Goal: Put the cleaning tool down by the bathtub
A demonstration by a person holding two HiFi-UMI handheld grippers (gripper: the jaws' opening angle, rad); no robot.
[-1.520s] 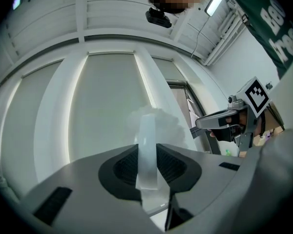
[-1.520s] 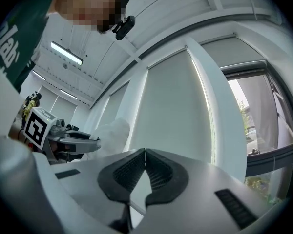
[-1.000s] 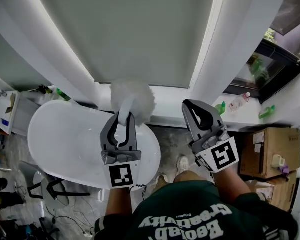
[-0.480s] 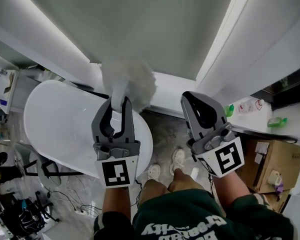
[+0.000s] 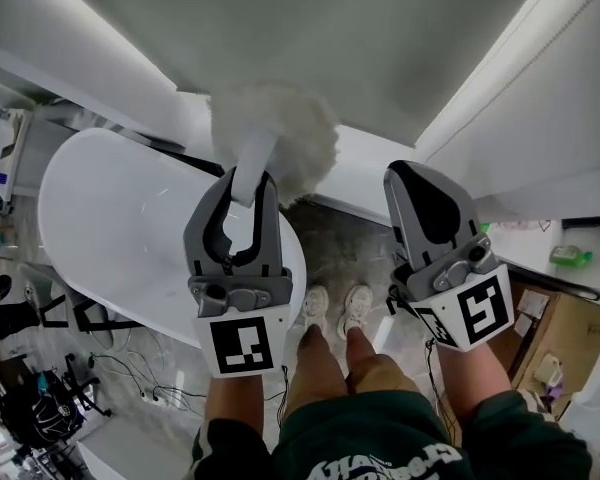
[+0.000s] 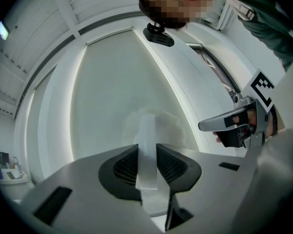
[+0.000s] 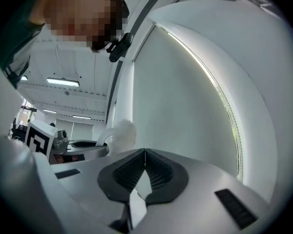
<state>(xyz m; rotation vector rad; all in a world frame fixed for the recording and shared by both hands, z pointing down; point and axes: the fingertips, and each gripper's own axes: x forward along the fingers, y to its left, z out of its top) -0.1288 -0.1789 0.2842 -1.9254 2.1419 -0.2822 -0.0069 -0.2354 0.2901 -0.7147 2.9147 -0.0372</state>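
White bathtub (image 5: 100,218) fills the head view's 9 o'clock side, rim down to about 7 o'clock. Grey marbled floor (image 5: 352,253) shows at centre, between tub and white wall base. Cardboard box (image 5: 542,313) on the floor at 4 o'clock.

Left gripper (image 5: 248,184) (image 6: 147,152) is held over the tub's 3 o'clock end. Its jaws are part closed, clamped on the flat white handle of the cleaning tool (image 5: 278,138) (image 6: 147,128). The handle runs up to 12 o'clock from the jaws, and the fluffy white head sits above the tub's rim, off any surface.

Right gripper (image 5: 421,174) (image 7: 145,152) is at 3 o'clock of the left one, well apart. Its jaws are pressed together with nothing between them.

Person's two shoes (image 5: 318,303) are on the floor at 6 o'clock of centre, between the grippers. Small green bottle (image 5: 570,257) at 3 o'clock on a ledge; details too small to tell.
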